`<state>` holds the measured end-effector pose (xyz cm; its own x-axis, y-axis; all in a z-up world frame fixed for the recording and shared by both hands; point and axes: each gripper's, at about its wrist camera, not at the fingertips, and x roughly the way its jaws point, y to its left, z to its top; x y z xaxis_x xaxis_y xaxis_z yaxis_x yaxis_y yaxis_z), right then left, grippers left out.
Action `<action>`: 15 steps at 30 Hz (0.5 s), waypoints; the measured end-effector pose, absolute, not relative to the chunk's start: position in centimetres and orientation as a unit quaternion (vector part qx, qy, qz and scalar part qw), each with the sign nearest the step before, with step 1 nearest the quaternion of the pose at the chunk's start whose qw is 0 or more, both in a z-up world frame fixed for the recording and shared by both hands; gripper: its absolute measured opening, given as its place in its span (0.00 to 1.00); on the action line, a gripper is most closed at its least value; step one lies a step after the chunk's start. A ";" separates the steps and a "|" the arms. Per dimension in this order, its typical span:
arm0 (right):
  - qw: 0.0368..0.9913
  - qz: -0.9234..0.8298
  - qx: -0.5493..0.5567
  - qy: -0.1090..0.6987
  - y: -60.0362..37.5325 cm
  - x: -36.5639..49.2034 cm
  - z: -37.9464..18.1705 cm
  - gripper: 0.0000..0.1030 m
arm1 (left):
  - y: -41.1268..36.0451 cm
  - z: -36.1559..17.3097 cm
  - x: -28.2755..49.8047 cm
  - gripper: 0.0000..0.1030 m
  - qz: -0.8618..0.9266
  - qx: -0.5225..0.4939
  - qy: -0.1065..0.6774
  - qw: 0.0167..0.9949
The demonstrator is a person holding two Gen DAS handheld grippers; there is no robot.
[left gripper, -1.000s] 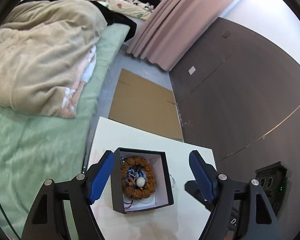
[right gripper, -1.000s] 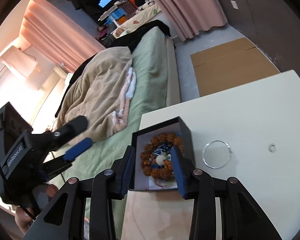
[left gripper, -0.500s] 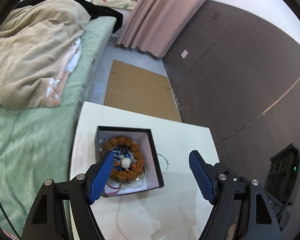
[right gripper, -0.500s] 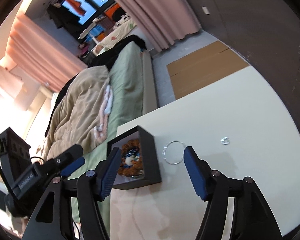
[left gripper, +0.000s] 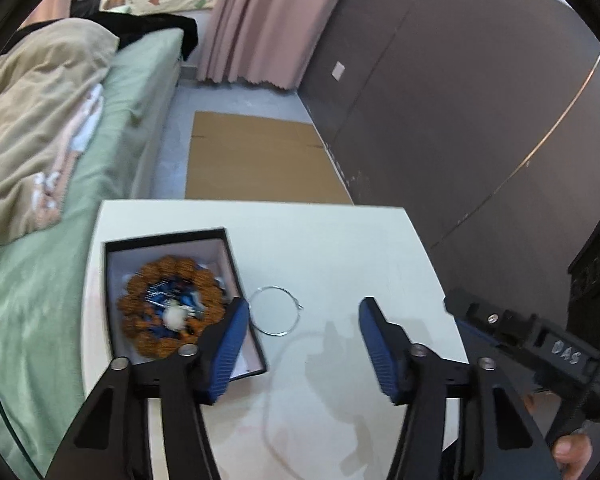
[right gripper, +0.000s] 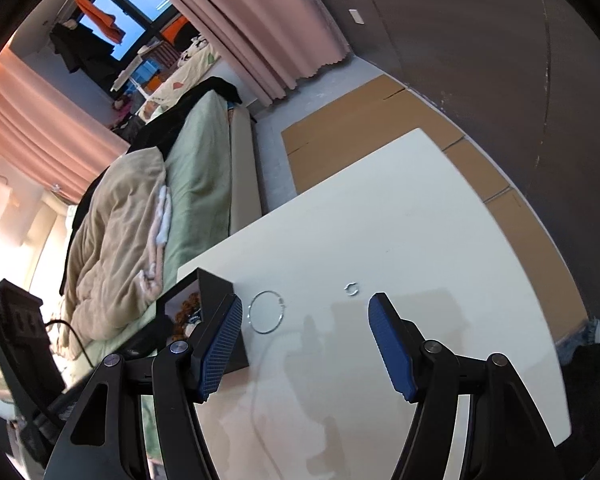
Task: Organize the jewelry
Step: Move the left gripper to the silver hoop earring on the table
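While your left gripper (left gripper: 300, 322) hung over the near part of the white table (left gripper: 340, 248), its jaws were closing with nothing but bare tabletop between the blue pads (left gripper: 374, 344); no pad pressed on anything. Your right gripper (right gripper: 305, 318) stood about half spread, also empty, with table surface showing between its fingers.

Just beyond the left gripper's left finger lay the thin silver hoop (left gripper: 275, 311), flat on the table, close beside the black jewelry box (left gripper: 164, 240) but whether touching its wall you could not tell from either view. In the right wrist view the same hoop (right gripper: 266, 312) sat just past the left pad, and a small silver ring (right gripper: 352, 289) lay farther right, well apart from the hoop, on open table.

The box (right gripper: 216, 286) sat at the table's left edge, lid off, pale lining showing. Inside it lay a brown beaded bracelet (left gripper: 171, 312) coiled in a ring, with blue pieces and a white bead (left gripper: 175, 316) in its middle; motion blur hid finer detail.

At the right edge of the left wrist view, your right gripper's black body (left gripper: 540, 344) showed, with a fingertip (left gripper: 568, 446) below it.

Beyond the table: flattened cardboard (left gripper: 256, 160) on the floor, a bed with a green sheet (left gripper: 140, 80) and tan blanket (left gripper: 32, 128), a pink curtain (left gripper: 268, 20), a dark wall (left gripper: 460, 100).
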<state>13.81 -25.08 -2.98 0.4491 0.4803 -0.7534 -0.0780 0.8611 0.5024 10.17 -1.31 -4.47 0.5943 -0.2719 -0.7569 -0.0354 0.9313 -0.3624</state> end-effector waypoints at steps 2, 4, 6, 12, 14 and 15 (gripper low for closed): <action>0.824 0.169 0.214 0.498 -25.8 14.0 -3.0 0.64 | -2.2 -4.9 10.8 0.48 -0.070 -0.170 0.453 0.873; 0.820 0.169 0.224 0.498 -26.5 14.3 -3.1 0.64 | -2.7 -5.2 11.4 0.45 -0.068 -0.168 0.457 0.871; 0.818 0.166 0.227 0.501 -27.0 14.6 -3.3 0.64 | -3.3 -5.7 12.1 0.42 -0.064 -0.162 0.464 0.868; 0.813 0.154 0.234 0.511 -28.1 15.4 -3.9 0.64 | -4.8 -7.8 14.1 0.22 -0.052 -0.140 0.503 0.851; 0.811 0.147 0.235 0.516 -28.3 15.8 -4.2 0.64 | -5.4 -8.7 14.8 0.22 -0.049 -0.130 0.515 0.846; 0.809 0.141 0.237 0.520 -28.6 16.0 -4.4 0.64 | -5.6 -8.9 14.9 0.22 -0.048 -0.127 0.518 0.844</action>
<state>15.99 -28.59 -4.41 0.4199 0.4737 -0.7742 0.0185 0.8484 0.5291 14.93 -5.61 -8.94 0.4576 -0.2134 -0.8631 -0.0498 0.9631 -0.2646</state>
